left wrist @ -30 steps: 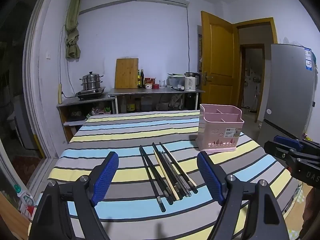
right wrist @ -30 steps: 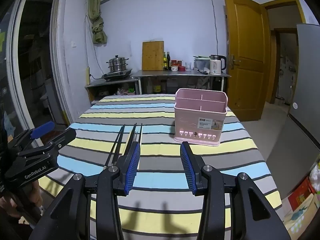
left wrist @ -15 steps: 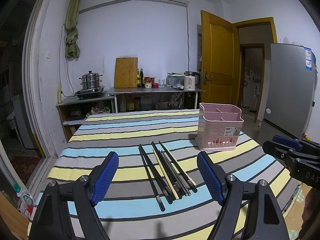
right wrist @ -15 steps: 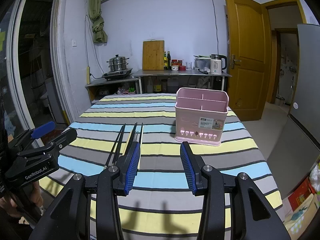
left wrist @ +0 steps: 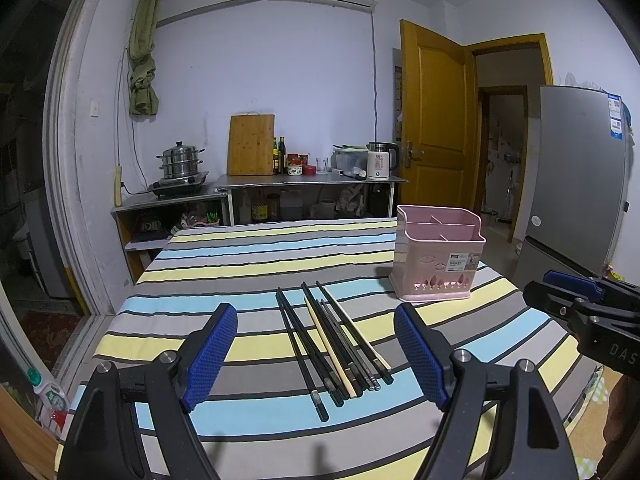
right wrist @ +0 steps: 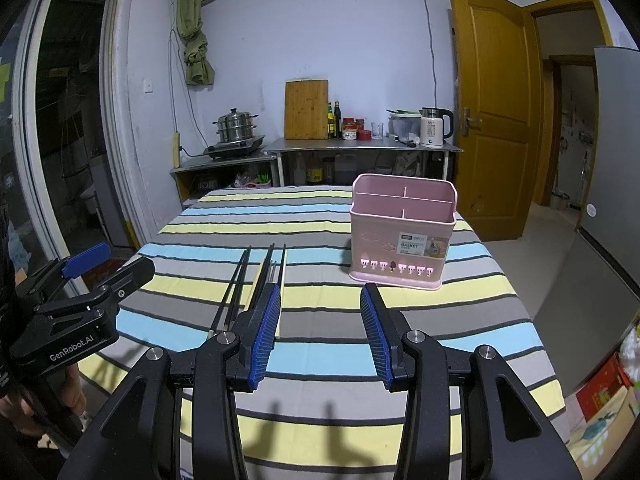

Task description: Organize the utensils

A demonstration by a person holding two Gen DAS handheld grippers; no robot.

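Several chopsticks [left wrist: 334, 340], mostly black with pale ones among them, lie side by side on the striped tablecloth [left wrist: 260, 264]. They also show in the right wrist view [right wrist: 256, 280], left of centre. An empty pink utensil basket [left wrist: 438, 258] with compartments stands upright to their right, also in the right wrist view [right wrist: 402, 236]. My left gripper [left wrist: 316, 354] is open and empty, held above the near ends of the chopsticks. My right gripper [right wrist: 320, 328] is open and empty, above the table in front of the basket.
Behind the table a steel counter [left wrist: 312, 180] carries a cutting board, bottles and a kettle; a steamer pot [left wrist: 180, 160] sits at left. A yellow door [left wrist: 434, 120] and a grey fridge [left wrist: 576, 184] stand at right. The table edge drops off to the right.
Both grippers have stayed open and nearly still. The left wrist view has shifted very slightly; the chopsticks and basket have not moved.
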